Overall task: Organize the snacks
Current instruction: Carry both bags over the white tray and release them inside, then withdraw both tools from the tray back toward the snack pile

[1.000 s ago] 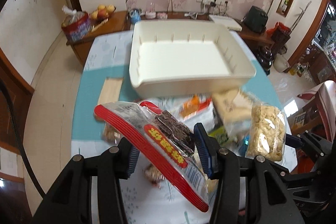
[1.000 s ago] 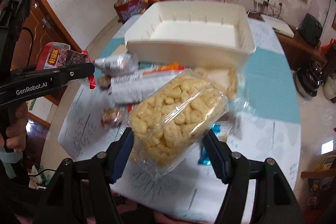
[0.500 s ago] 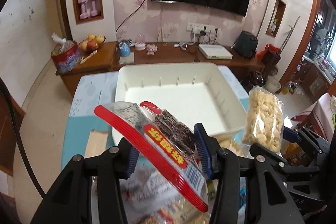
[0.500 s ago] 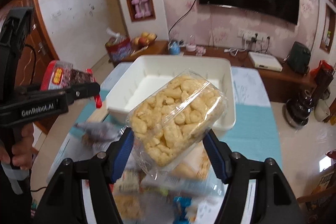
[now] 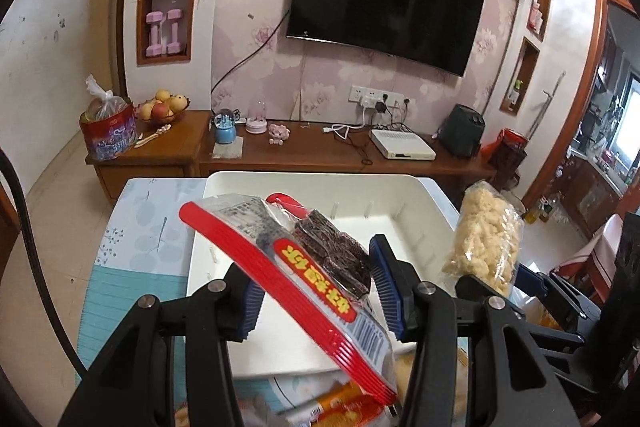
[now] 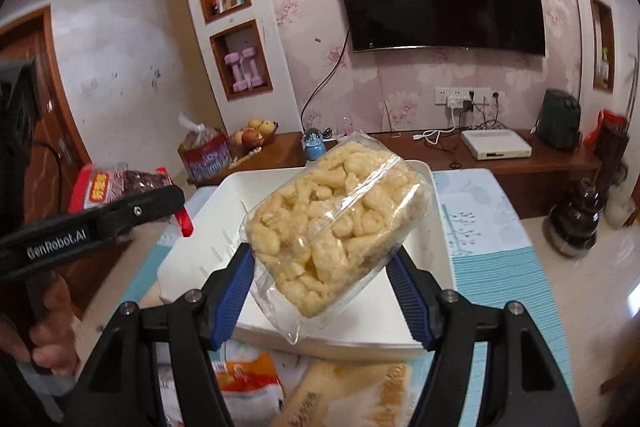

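My left gripper (image 5: 316, 287) is shut on a red-edged bag of dark snacks (image 5: 304, 267), held tilted above the near rim of the white bin (image 5: 316, 183). My right gripper (image 6: 324, 287) is shut on a clear bag of pale puffed snacks (image 6: 336, 223), also held over the bin (image 6: 240, 183). In the left wrist view the puffed bag (image 5: 486, 235) hangs at the right. In the right wrist view the left gripper's arm and its red bag (image 6: 120, 185) show at the left, with a hand (image 6: 48, 335) on the handle. The bin's inside looks bare.
Loose snack packets lie on the table below the grippers, among them an orange one (image 6: 248, 379) and a tan one (image 6: 352, 395). The table (image 5: 148, 223) carries a teal-and-white cloth. Behind it stands a wooden sideboard (image 5: 304, 155) with fruit, a snow globe and a white box.
Both grippers have carried their bags forward from over the loose snack pile toward the white bin and tipped up. More of the wall and the television shows now. Neither grip has changed.
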Available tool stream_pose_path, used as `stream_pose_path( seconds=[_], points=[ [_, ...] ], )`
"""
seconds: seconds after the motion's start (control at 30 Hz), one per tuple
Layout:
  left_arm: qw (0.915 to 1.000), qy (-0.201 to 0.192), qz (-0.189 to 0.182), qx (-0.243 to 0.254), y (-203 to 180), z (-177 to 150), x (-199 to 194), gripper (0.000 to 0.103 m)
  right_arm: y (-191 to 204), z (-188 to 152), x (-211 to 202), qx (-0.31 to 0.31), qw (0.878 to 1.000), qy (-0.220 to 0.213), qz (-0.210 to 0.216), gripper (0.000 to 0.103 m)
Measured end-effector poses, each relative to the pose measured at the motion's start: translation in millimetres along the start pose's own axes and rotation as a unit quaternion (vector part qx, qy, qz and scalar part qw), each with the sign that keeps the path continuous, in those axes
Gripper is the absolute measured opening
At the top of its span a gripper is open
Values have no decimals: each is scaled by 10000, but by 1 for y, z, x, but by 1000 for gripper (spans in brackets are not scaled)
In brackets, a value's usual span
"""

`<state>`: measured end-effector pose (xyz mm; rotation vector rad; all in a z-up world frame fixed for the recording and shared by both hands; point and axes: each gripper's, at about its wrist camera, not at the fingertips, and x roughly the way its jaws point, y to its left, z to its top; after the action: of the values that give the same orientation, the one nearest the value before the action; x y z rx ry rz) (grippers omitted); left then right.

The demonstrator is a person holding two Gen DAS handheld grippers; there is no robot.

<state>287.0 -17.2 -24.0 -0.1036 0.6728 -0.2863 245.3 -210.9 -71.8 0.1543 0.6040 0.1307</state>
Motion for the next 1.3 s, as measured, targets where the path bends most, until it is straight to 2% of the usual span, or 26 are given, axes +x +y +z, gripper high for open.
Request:
stream_pose_path(
  seconds=[0.17,0.27,0.43,0.77,1.2,1.3],
  points=[
    [10000,-27,12,-4,2,-4,15,51,-5,-1,9,195,9997,-145,-44,68],
    [9999,123,-45,-101,2,-4,22,82,-7,-2,11,305,9995,-68,-24,69],
    [9998,197,39,19,-3,-5,15,82,-17,1,12,421,9991,-33,-93,82],
    [9992,387,-8,47,-13,-14,-22,82,-32,0,-17,801,9966,106,-176,83],
    [9992,289,-37,266,-30,-36,-112,82,-28,-10,-86,972,9950,95,-208,84],
    [9992,280,-68,273,-31,-42,-129,82,-27,-12,-102,996,9949,80,-151,88]
  ],
)
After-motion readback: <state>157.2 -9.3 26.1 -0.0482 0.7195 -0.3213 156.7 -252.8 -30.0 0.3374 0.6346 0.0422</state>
